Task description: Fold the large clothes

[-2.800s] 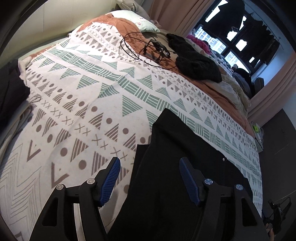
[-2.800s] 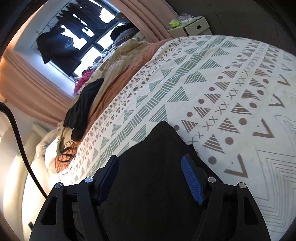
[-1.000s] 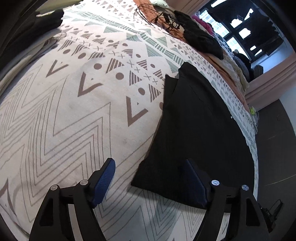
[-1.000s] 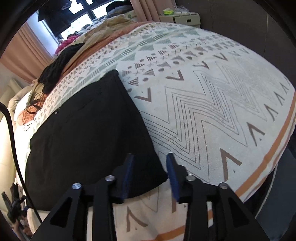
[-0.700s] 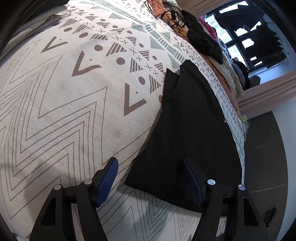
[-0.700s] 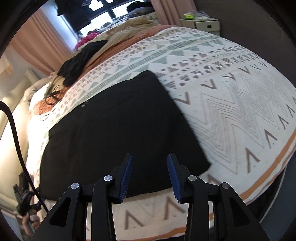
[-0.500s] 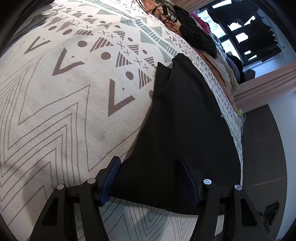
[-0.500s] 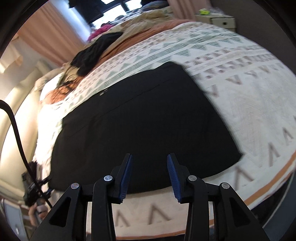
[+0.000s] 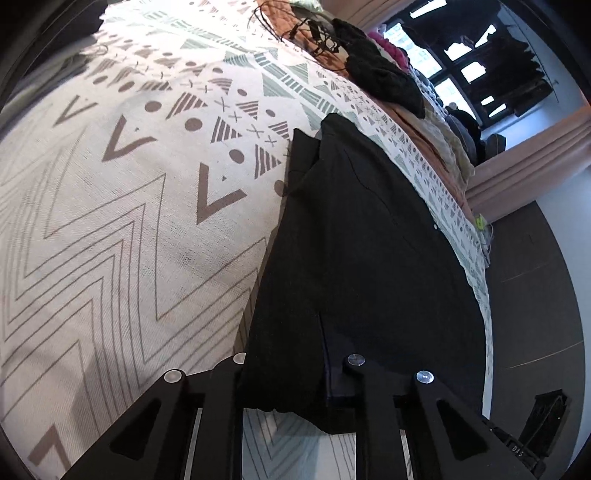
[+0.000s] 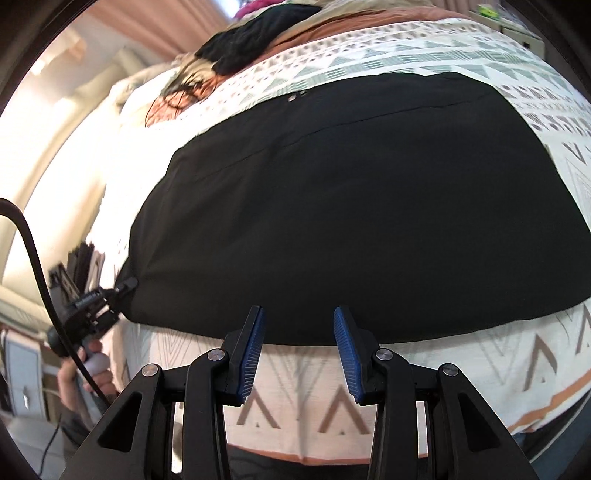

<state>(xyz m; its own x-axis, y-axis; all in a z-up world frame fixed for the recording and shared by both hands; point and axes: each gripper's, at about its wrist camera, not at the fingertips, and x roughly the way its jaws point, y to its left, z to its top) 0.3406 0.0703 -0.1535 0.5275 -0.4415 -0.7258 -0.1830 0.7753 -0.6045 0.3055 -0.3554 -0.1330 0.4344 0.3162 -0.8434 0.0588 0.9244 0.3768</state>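
Left tongs pinching black garment — patterned bedspread, curtained window.

A large black woven-fabric garment lies spread flat on a patterned bedspread, folded into a broad rectangle. A seam line and two small metal snaps show near its far edge. One near corner is lifted.

We count one black garment flat on one patterned bedspread. Two claws: left claw, right claw. One dark knit heap near the window, one tangle of cable beside it. Two small snaps show on the garment.
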